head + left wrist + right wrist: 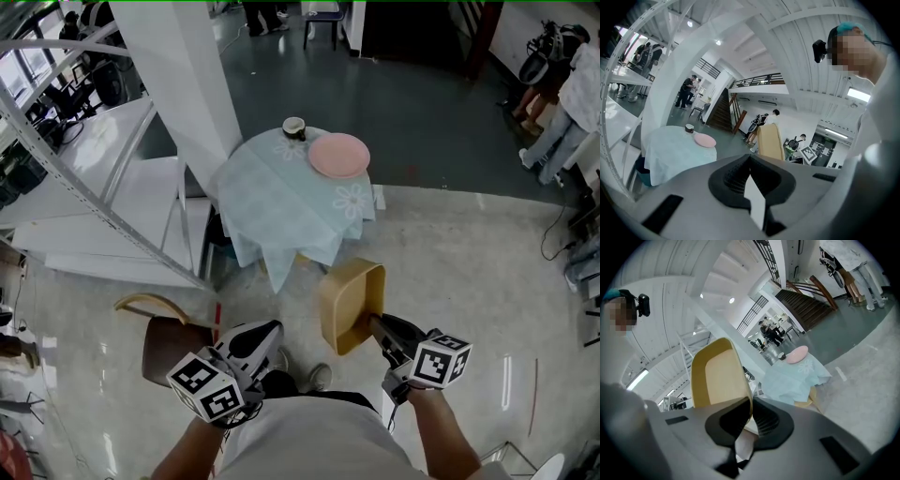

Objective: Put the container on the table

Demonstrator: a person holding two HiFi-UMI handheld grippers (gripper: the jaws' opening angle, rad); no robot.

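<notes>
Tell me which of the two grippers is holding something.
The right gripper: its jaws are clamped on the rim of the tan container. The left gripper is shut with nothing between its jaws.

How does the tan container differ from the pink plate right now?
The container is tan, deep and boxy; the pink plate is round and shallow. The container is held in the air, short of the table, clamped by its wall in the right gripper; the pink plate lies on that table. The container is tipped on its side, while the pink plate lies flat. Both look empty.
</notes>
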